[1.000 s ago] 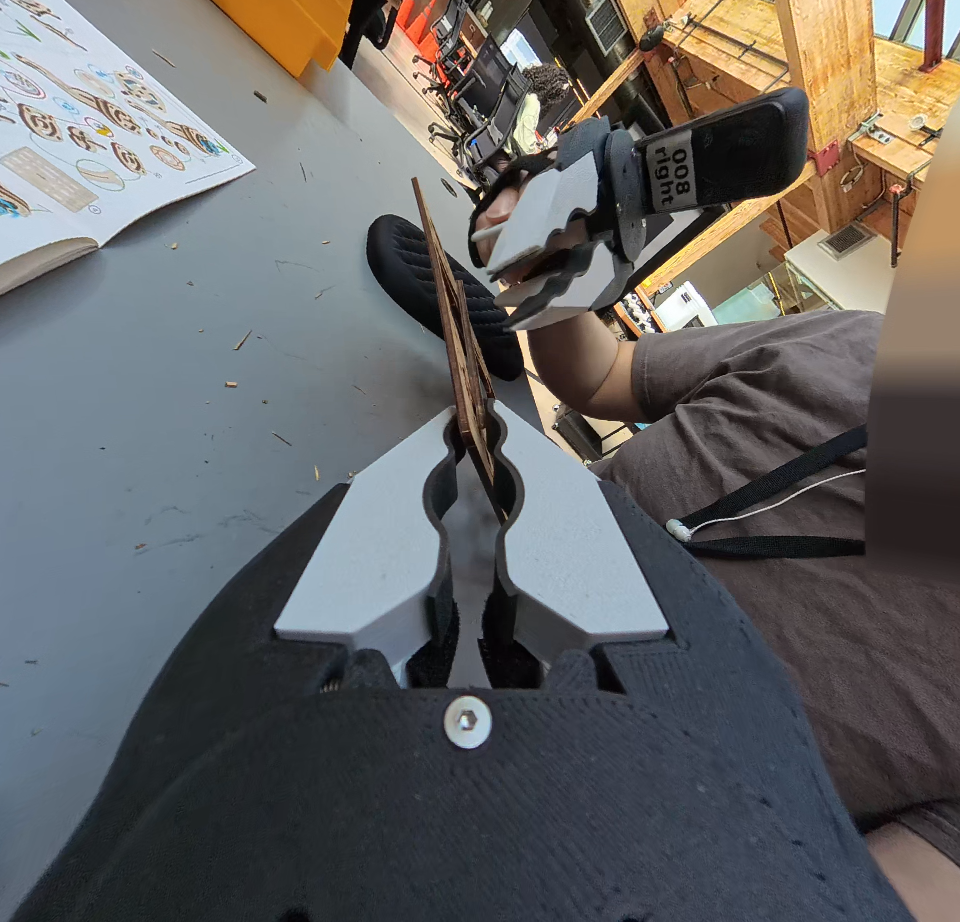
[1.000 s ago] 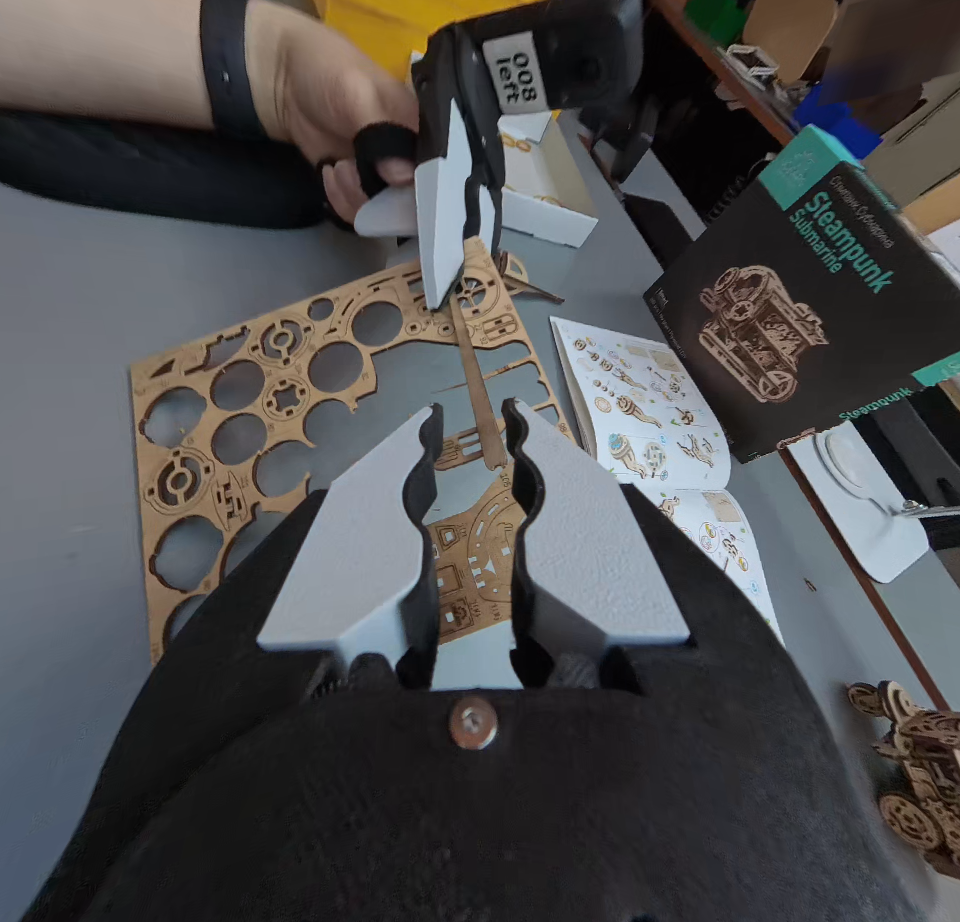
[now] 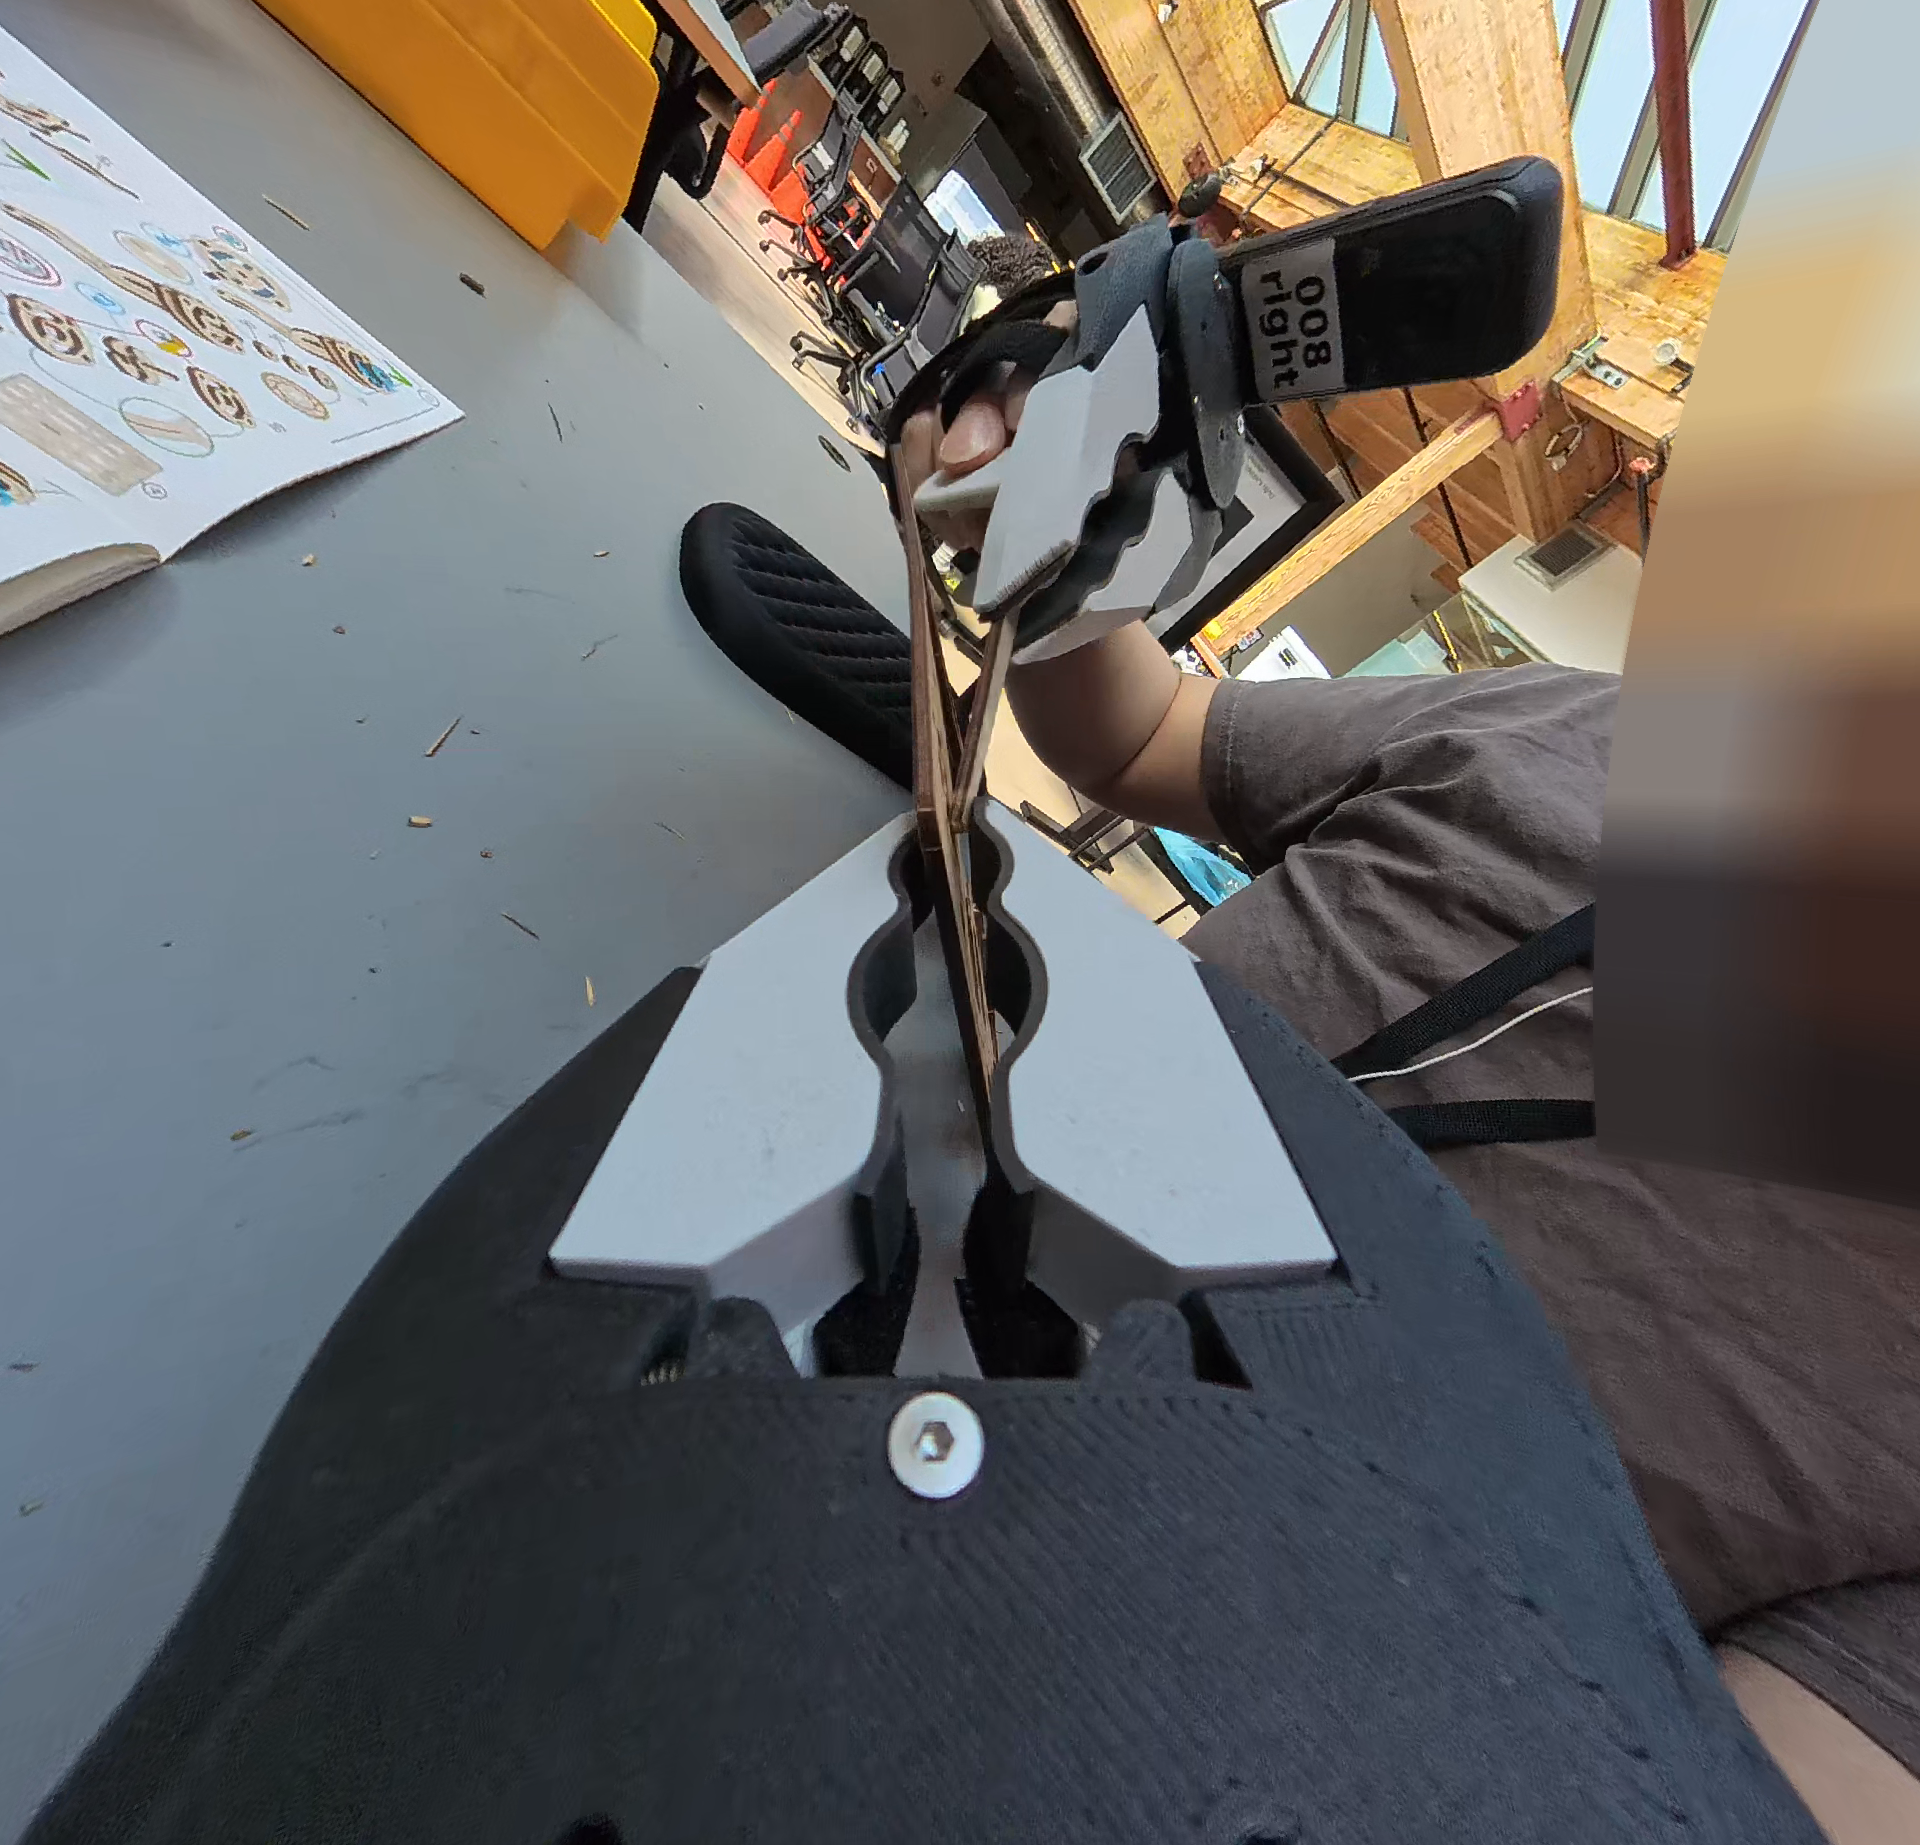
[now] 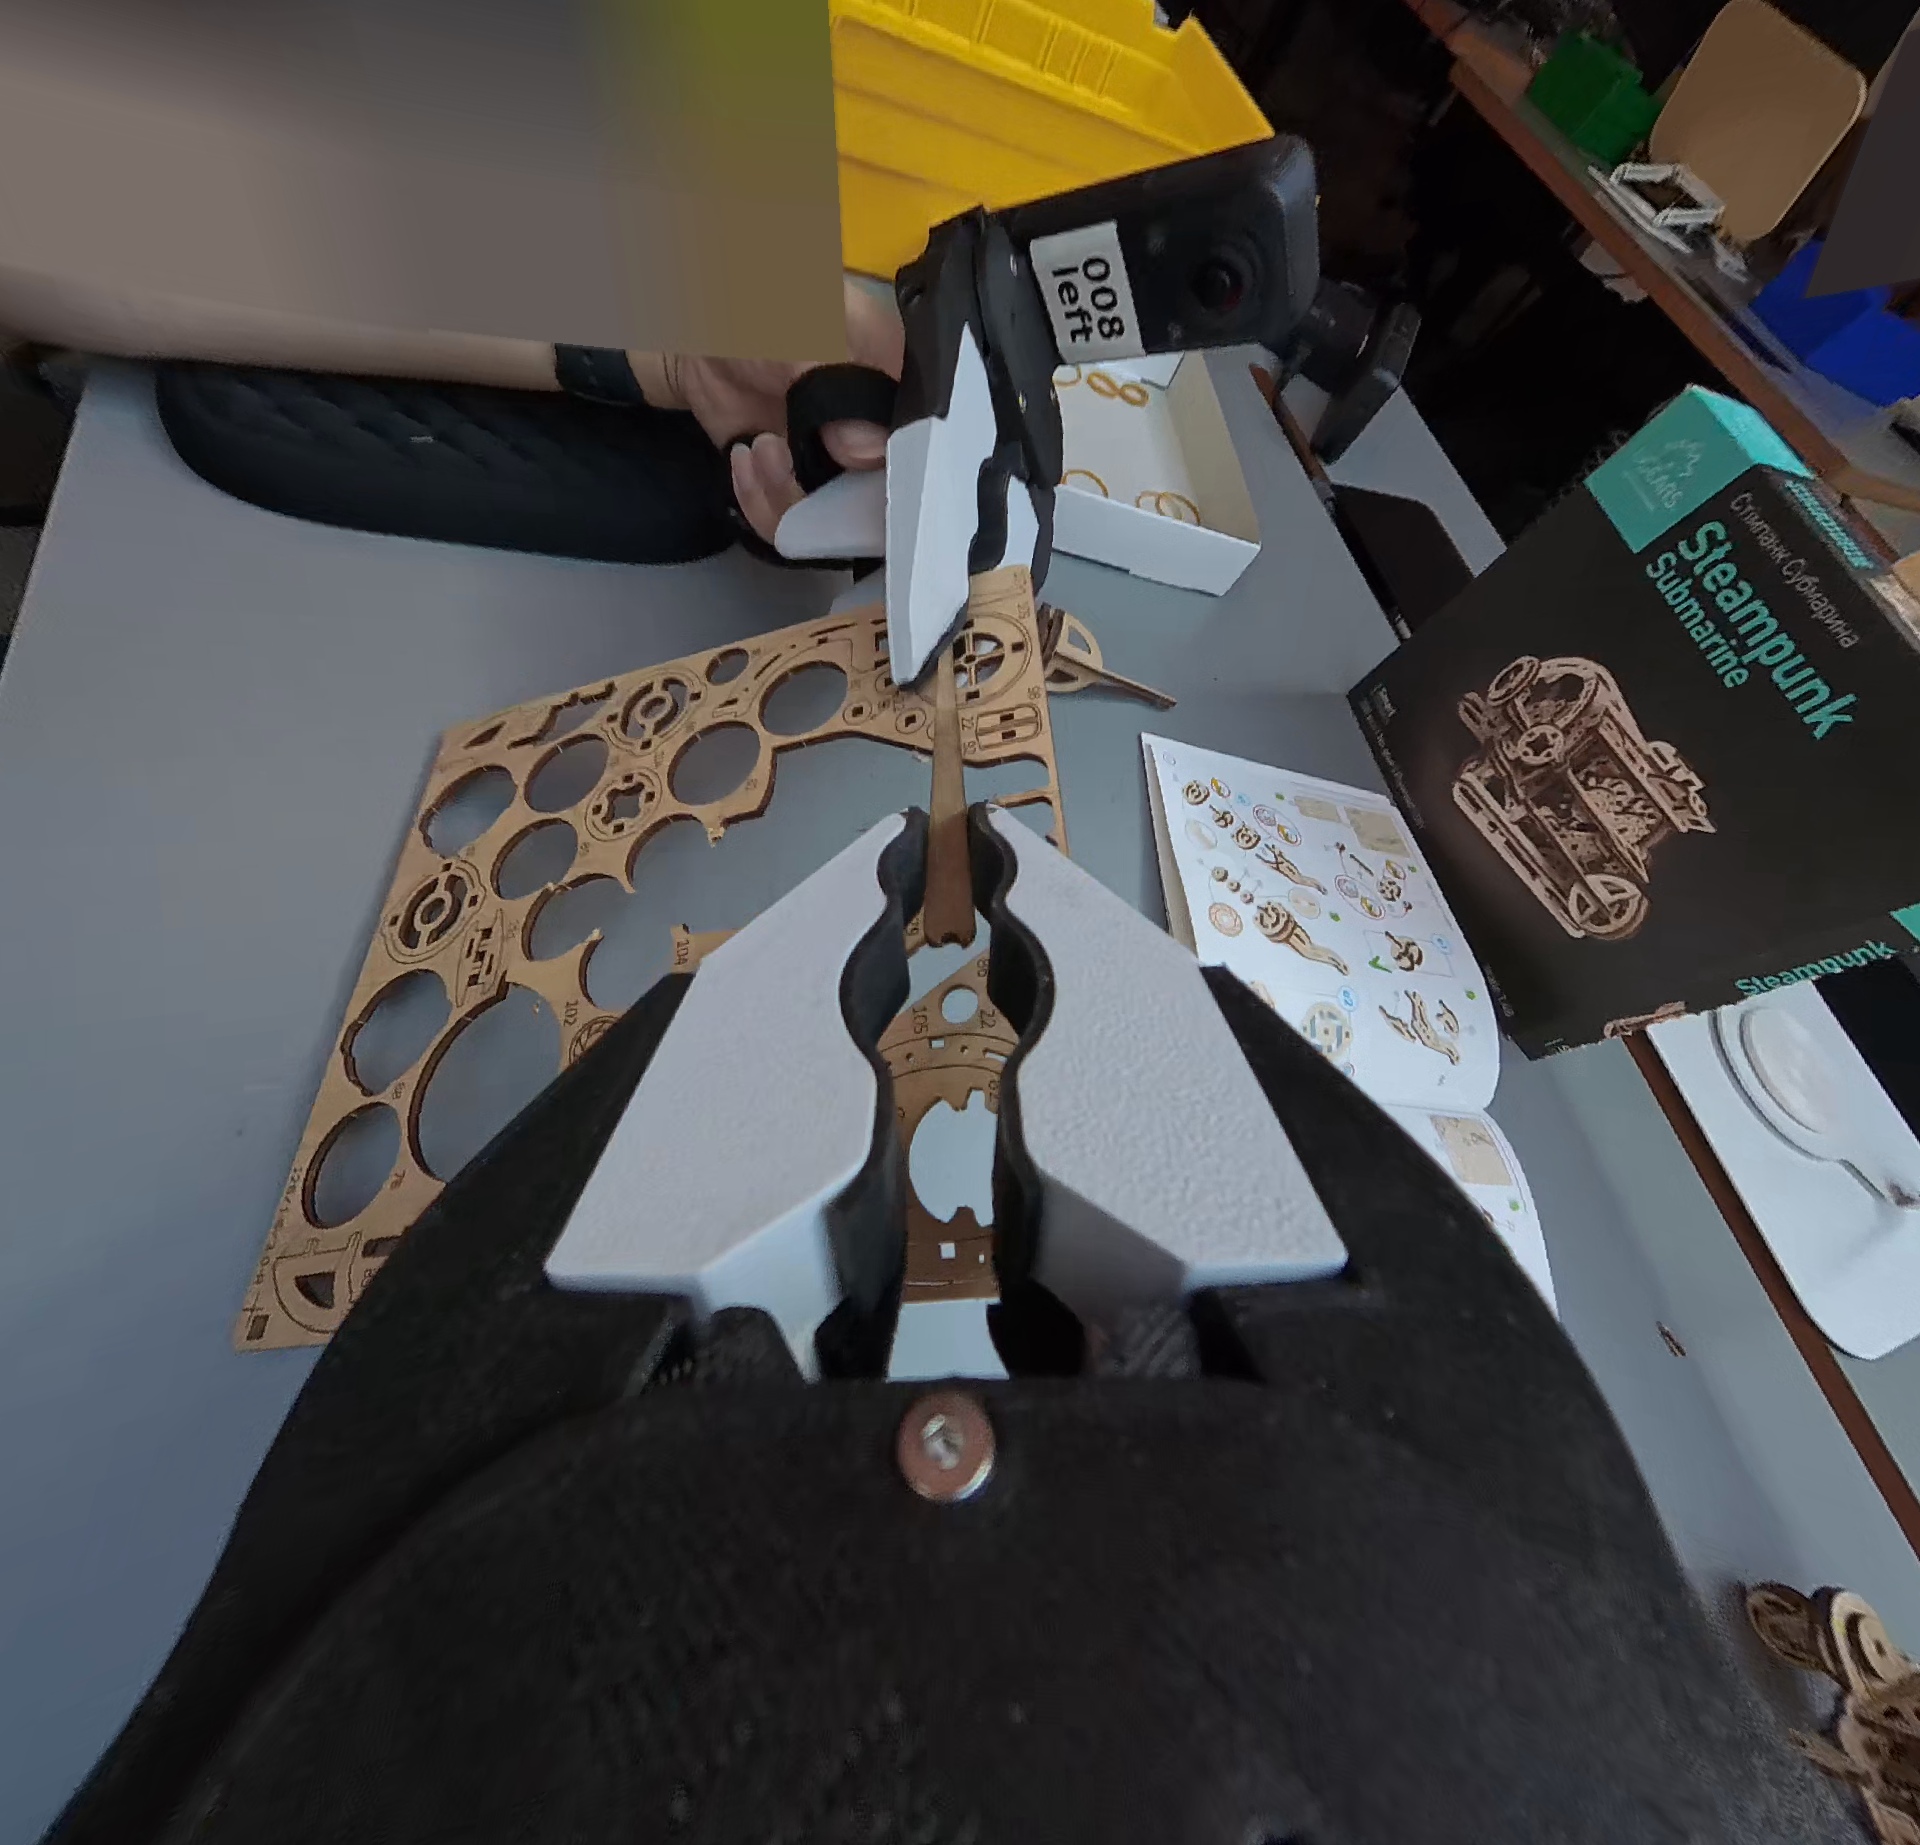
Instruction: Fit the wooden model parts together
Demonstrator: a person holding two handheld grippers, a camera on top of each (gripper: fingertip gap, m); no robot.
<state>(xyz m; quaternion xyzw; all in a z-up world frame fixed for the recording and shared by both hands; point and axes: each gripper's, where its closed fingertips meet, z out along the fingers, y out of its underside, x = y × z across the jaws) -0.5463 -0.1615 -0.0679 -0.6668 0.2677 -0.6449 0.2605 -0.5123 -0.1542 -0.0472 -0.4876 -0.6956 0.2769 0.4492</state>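
Note:
My left gripper (image 3: 951, 829) is shut on a thin flat wooden part (image 3: 916, 611), seen edge-on and pointing up and away. A second thin wooden strip (image 3: 985, 704) slants from the left jaws up to my right gripper (image 3: 1023, 616), which is held above the table edge. In the right wrist view my right gripper (image 4: 948, 819) is shut on the near end of that strip (image 4: 948, 767). The strip runs straight to the tip of the left gripper (image 4: 933, 665). How the two wooden pieces join inside the left jaws is hidden.
On the grey table (image 4: 208, 860) below lies a punched-out wooden sheet (image 4: 623, 839), an open instruction booklet (image 4: 1330, 943), a black kit box (image 4: 1662, 756), a small white box (image 4: 1143, 486), a black wrist pad (image 4: 416, 465) and a yellow bin (image 4: 987, 102). A part-built wooden model (image 4: 1849, 1681) sits at the near right. My hands' fingertips stand some 5 cm from each other.
My right gripper was open around the strip; it has come closer to the left gripper and closed on it. The left gripper has kept its hold.

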